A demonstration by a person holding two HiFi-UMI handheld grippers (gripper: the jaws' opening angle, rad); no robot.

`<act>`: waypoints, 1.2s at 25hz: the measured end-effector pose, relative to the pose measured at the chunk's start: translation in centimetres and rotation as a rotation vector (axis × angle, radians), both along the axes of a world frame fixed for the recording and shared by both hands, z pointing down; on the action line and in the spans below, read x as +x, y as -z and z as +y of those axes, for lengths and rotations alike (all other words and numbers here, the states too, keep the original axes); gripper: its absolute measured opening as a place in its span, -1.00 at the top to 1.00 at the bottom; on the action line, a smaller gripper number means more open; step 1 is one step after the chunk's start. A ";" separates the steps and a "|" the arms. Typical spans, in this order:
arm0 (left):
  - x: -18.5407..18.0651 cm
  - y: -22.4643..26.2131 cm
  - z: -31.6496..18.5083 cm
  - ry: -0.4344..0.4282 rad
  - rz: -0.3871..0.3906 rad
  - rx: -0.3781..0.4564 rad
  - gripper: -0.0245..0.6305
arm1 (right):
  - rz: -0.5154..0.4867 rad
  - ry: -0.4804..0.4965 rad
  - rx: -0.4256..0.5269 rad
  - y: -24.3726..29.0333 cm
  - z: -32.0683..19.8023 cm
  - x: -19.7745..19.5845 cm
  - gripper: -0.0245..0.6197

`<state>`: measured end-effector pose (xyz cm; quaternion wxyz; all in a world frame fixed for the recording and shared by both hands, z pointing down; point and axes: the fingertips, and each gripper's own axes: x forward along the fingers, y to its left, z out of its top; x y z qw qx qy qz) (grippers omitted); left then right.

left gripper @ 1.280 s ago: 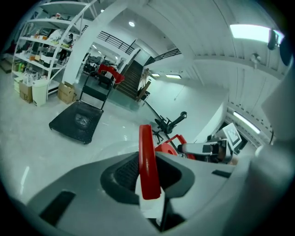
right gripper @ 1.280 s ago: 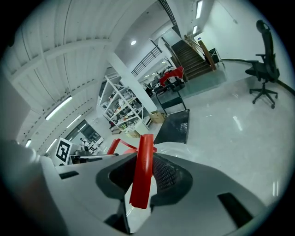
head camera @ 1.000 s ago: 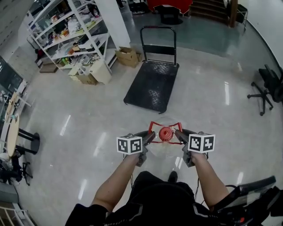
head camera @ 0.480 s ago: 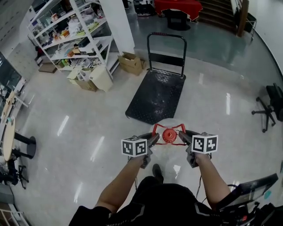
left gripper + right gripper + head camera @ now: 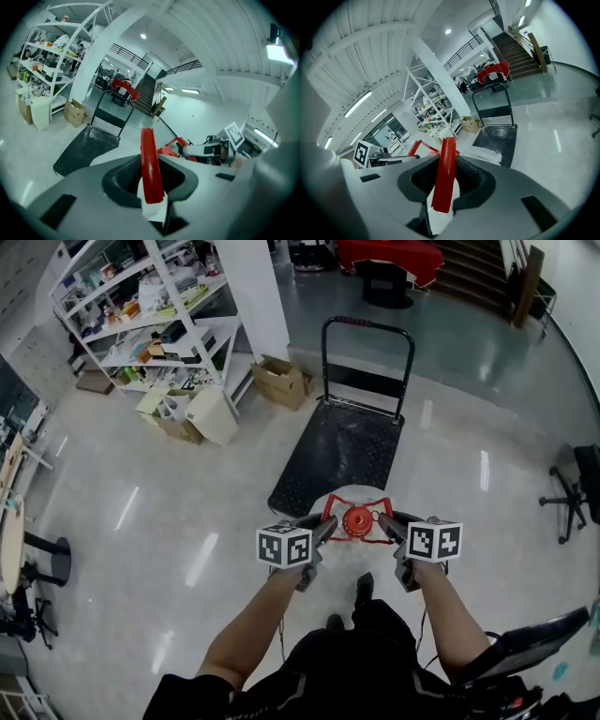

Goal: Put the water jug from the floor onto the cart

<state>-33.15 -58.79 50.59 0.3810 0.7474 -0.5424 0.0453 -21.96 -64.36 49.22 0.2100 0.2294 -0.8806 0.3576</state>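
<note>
Left tool (image 5: 323, 529), right tool (image 5: 382, 524) on jug (image 5: 356, 520)

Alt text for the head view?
A person's left gripper and right gripper each clamp the red handle of a water jug, held at the near end of a platform cart. White shelving and cardboard boxes stand upper left.

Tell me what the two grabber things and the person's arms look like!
The left gripper and right gripper are grey, with black-lined jaws. Each carries a white cube with black square markers. The forearms are bare; the person wears a black top.
</note>
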 end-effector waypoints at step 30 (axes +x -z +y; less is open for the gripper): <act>-20.5 -7.5 -28.6 -0.017 -0.007 -0.133 0.70 | 0.073 0.001 -0.093 -7.6 -28.8 -20.0 0.63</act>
